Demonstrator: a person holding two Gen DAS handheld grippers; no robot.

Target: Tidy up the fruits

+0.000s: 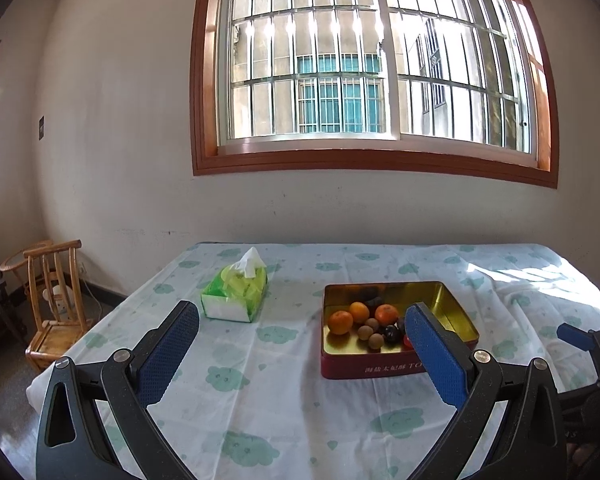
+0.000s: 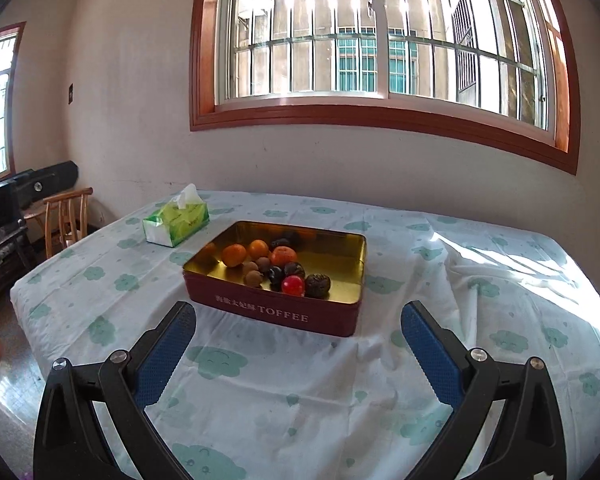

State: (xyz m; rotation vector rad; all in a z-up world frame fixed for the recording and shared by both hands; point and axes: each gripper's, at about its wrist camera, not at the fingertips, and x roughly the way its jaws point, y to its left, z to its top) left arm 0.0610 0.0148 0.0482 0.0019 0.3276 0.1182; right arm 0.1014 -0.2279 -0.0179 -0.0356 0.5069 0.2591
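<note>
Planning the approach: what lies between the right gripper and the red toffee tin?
Only bare cloud-print tablecloth lies between the right gripper and the red toffee tin, per the right wrist view.

Surface: a table (image 2: 480, 360) covered by a white cloth printed with pale green clouds; the cloth was creased, with a patch of sunlight at the far right.
Tin: a rectangular dark red metal tin with a gold interior (image 2: 340, 248) (image 1: 452, 312), marked TOFFEE, sat directly on the cloth near the middle, lid off.
Tissues: a green and white soft pack of tissues (image 2: 178, 220) (image 1: 234, 294) lay left of the tin, apart from it, 1 white sheet standing up.
</note>
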